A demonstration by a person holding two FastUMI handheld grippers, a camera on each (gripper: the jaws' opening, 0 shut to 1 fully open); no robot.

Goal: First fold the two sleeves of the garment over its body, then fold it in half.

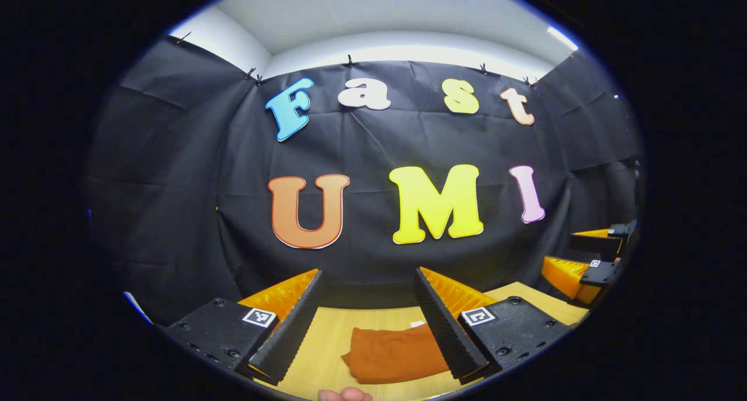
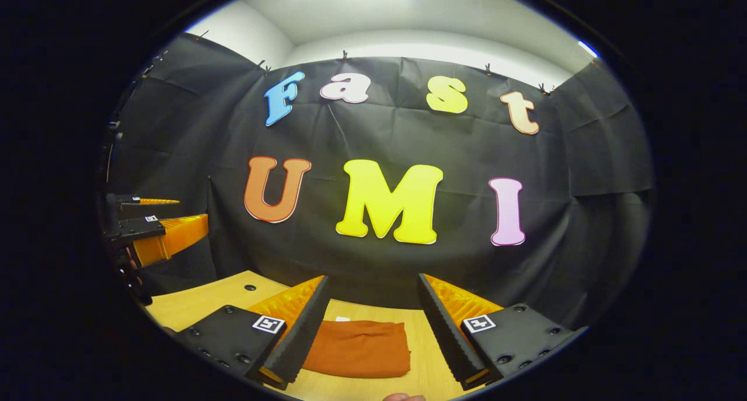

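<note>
- Garment (image 1: 397, 354): rust-orange, lies flat on the wooden tabletop (image 1: 327, 342) as a compact folded rectangle, sleeves not sticking out.
- Left tool (image 1: 369, 322): fingers spread wide, nothing between them, raised above the tabletop and apart from the garment.
- In the left gripper view the garment sits below and ahead of the left tool, in the gap between its fingers; the garment's right part is hidden behind that tool's right finger.
- Small white tag (image 1: 416, 324) at the garment's far edge, on the side toward the black cloth wall.
- Right tool (image 2: 373, 325): fingers also spread wide, holding nothing, clear of the garment.
- In the right gripper view the garment (image 2: 362, 348) lies below the right tool, between its fingers, with its left edge tucked behind the left finger.
- Bare tabletop (image 2: 423, 354) shows between the garment's right edge and the right tool's right finger.
- The other tool shows at the side of each view, off to the garment's side and well above the tabletop: right tool (image 1: 589, 255), left tool (image 2: 154, 223), both spread.
- A fingertip (image 1: 344, 395) pokes in at the bottom edge, near side of the garment.
</note>
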